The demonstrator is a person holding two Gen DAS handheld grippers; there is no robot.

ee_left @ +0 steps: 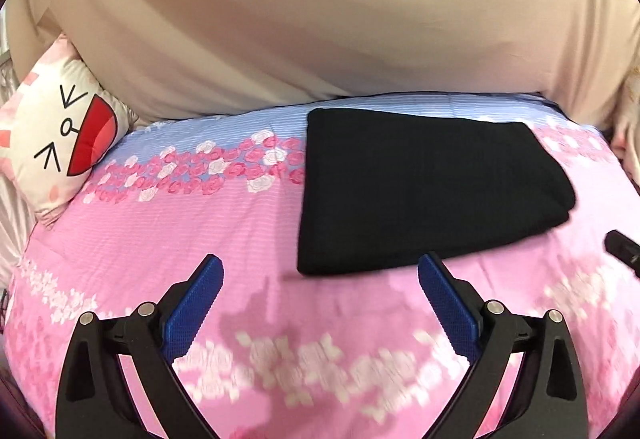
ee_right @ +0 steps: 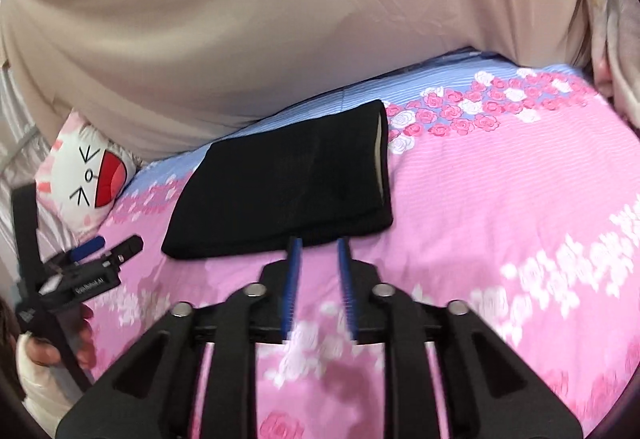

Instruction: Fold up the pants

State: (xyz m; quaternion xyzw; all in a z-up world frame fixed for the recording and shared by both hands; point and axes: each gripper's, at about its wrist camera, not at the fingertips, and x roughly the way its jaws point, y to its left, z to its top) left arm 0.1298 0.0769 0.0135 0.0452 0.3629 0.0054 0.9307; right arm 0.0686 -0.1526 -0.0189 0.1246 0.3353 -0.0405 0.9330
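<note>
Pants (ee_left: 424,191) look folded on bed (ee_left: 200,223), both tongs (ee_left: 320,279) (ee_right: 320,255) spread & empty at 6 o'clock; a careless brush w/ either could undo the fold.

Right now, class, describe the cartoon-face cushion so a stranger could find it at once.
Start at the pink floral bedspread and follow it to the corner below the beige curtain. The cushion leans there, left of the folded black pants. It alone is white, with a drawn face and wide red mouth.
</note>
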